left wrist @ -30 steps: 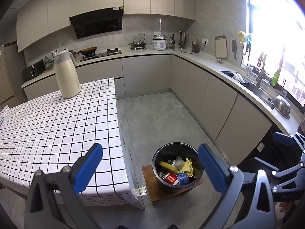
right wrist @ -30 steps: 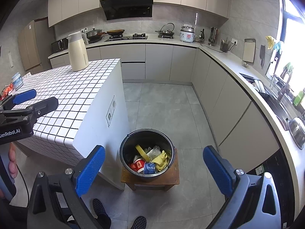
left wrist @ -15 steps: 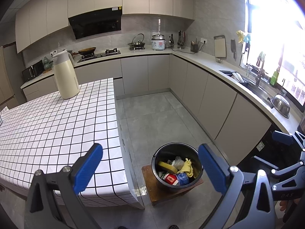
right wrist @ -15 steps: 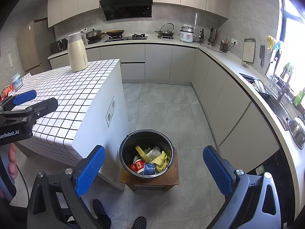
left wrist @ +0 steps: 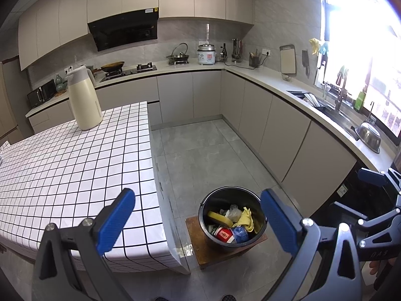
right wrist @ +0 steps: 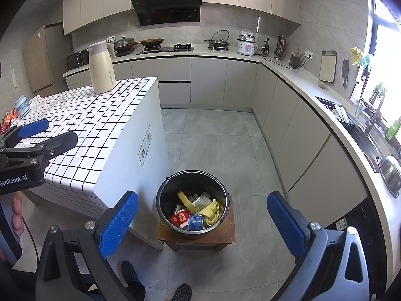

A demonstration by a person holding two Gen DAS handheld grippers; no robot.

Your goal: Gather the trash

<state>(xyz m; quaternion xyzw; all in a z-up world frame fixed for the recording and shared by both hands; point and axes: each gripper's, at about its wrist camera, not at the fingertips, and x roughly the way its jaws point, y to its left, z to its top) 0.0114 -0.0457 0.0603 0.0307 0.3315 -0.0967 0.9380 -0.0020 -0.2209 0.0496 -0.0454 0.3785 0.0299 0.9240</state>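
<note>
I am holding my left gripper (left wrist: 198, 222) and right gripper (right wrist: 201, 217), both spread wide and empty, above the trash bucket (right wrist: 192, 202), the right one nearer.

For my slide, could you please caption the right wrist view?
Open right gripper above a trash-filled bucket on a wooden stool beside the tiled island.

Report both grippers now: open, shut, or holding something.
Left gripper: open, holding nothing.
Right gripper: open, holding nothing.
</note>
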